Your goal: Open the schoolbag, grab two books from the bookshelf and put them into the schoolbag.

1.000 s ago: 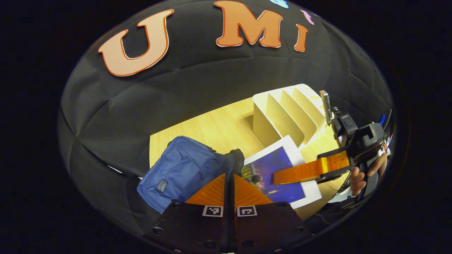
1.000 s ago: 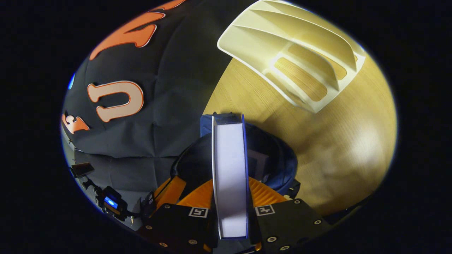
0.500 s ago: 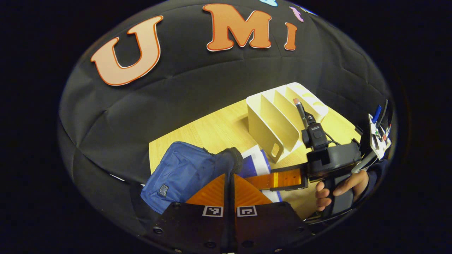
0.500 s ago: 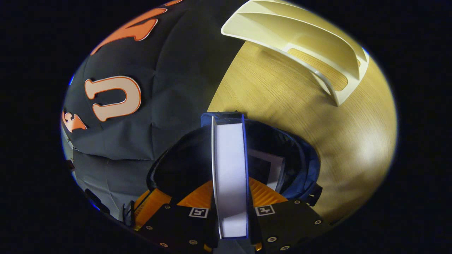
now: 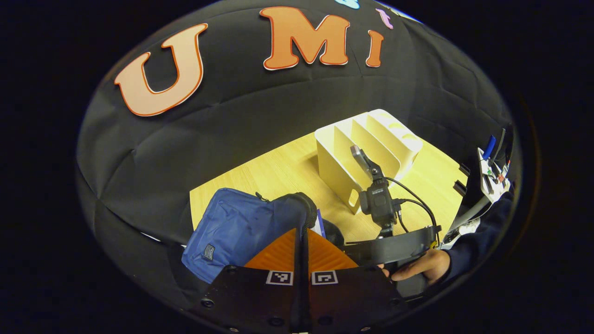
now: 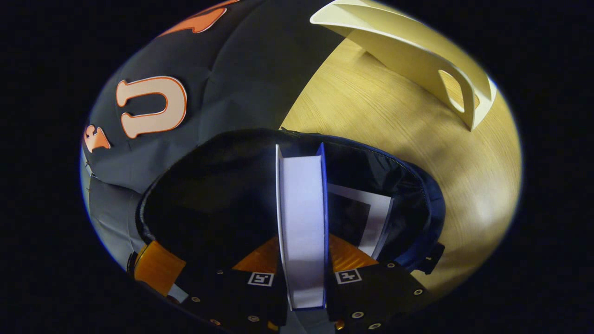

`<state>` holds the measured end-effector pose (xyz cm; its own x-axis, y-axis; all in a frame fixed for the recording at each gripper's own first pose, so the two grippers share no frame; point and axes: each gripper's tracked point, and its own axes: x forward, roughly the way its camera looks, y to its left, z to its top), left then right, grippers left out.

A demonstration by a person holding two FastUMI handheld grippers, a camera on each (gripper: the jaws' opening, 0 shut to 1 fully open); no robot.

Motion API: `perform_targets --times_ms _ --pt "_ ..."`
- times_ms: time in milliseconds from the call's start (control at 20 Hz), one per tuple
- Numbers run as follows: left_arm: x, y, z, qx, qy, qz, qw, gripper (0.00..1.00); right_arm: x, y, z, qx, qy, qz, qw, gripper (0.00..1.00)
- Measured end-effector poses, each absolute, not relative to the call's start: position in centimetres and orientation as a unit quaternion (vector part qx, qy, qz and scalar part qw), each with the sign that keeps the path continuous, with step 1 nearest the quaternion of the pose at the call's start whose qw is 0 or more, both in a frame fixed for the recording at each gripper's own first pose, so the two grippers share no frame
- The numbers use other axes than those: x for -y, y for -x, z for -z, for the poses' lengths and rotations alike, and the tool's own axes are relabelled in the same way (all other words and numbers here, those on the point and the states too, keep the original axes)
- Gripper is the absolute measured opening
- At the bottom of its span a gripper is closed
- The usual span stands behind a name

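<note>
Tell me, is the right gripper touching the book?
Touching. In the right gripper view, the right gripper clamps the book between both fingers, with no gap on either side, above the open schoolbag.

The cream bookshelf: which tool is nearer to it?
Right. The right tool sits between the schoolbag and the bookshelf; the left tool pinches the bag's rim, on the side away from the shelf.

The schoolbag's (image 6: 417, 195) mouth gapes wide, with dark free room left of the book (image 6: 301, 222) going in. Another book (image 6: 366, 218) already fills its right side. Bare table (image 6: 394, 125) separates bag and bookshelf (image 6: 417, 51).
</note>
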<state>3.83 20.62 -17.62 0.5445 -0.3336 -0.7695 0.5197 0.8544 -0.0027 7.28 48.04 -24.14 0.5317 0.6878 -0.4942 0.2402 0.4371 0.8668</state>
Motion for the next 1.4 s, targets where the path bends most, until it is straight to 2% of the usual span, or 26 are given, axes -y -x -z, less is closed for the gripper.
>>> perform_targets --times_ms 200,250,350,450,500,550,600,650,750,800,950,1400 --pt "-19.9 -3.3 16.6 -0.406 -0.12 0.243 0.873 0.0 -49.3 -7.9 24.6 -0.452 -0.507 -0.162 0.716 0.33" --pt "-19.7 -3.3 16.1 -0.403 -0.121 0.242 0.874 0.0 -49.7 -8.1 24.8 -0.45 -0.508 -0.162 0.717 0.45" --pt "-19.3 -3.0 15.0 -0.404 -0.114 0.235 0.877 0.0 -50.4 -8.3 24.9 -0.45 -0.512 -0.166 0.713 0.22" --pt "-19.2 -2.7 14.4 -0.407 -0.105 0.226 0.879 0.0 -51.0 -8.2 25.0 -0.467 -0.515 -0.165 0.7 0.45" --pt "-19.5 -2.8 14.4 -0.407 -0.103 0.224 0.88 0.0 -50.9 -7.9 25.4 -0.479 -0.505 -0.16 0.701 0.37" --pt "-19.7 -2.9 14.4 -0.408 -0.101 0.22 0.88 0.0 -50.9 -7.7 25.7 -0.492 -0.495 -0.16 0.698 0.41" --pt "-20.0 -2.7 14.4 -0.41 -0.098 0.217 0.88 0.0 -51.2 -7.2 25.5 -0.5 -0.493 -0.166 0.693 0.49" --pt "-20.2 -2.9 14.3 -0.408 -0.095 0.214 0.882 0.0 -51.0 -6.8 25.4 -0.508 -0.487 -0.164 0.692 0.4" --pt "-20.8 -3.3 14.6 -0.408 -0.091 0.207 0.885 0.0 -50.2 -6.4 25.7 -0.52 -0.471 -0.156 0.696 0.82" --pt "-21.2 -3.2 14.8 -0.409 -0.087 0.204 0.885 0.0 -50.0 -6.5 25.6 -0.524 -0.468 -0.155 0.694 0.91" --pt "-21.4 -3.5 15.3 -0.413 -0.076 0.201 0.885 0.0 -48.3 -6.7 25.2 -0.529 -0.467 -0.132 0.697 0.97" --pt "-21.0 -3.4 16.2 -0.419 -0.054 0.182 0.888 0.0 -45.3 -6.9 22.7 -0.518 -0.476 -0.136 0.697 0.97"
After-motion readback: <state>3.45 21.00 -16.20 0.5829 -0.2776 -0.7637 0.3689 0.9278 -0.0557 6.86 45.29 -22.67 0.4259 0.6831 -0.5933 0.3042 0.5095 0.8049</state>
